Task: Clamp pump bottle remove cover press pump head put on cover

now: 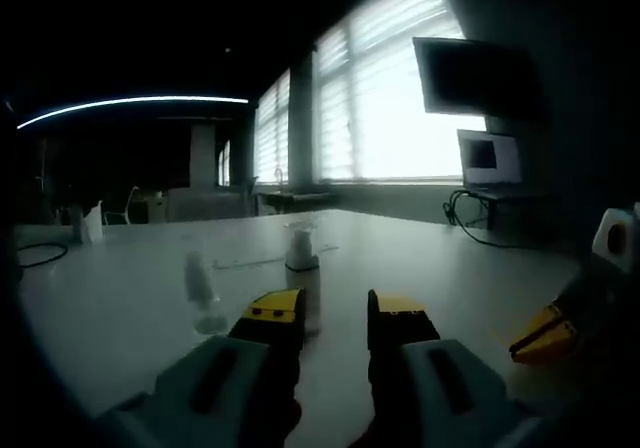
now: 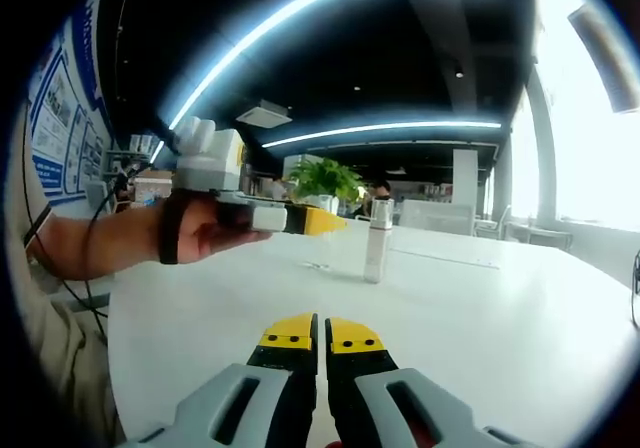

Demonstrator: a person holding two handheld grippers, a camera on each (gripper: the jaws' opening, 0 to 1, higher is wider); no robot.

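The white bench [image 1: 450, 268] spread across the lower half of both views. In the left gripper view, the left tongs [image 1: 336, 313] rose from the bottom centre, released, jaws apart. The pump bottle [image 1: 302, 278] stood upright just above and left of their gap, untouched. In the right gripper view, the right tongs [image 2: 322, 333] were clenched on nothing, with the bottle [image 2: 378, 240] well above them, centre frame.

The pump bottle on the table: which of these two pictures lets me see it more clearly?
The right gripper view. There the pump bottle stands upright on the white table, well lit, whole and unobstructed. In the left gripper view the bottle is dim against the bright windows, and the left gripper's yellow-tipped jaw covers part of its lower body.
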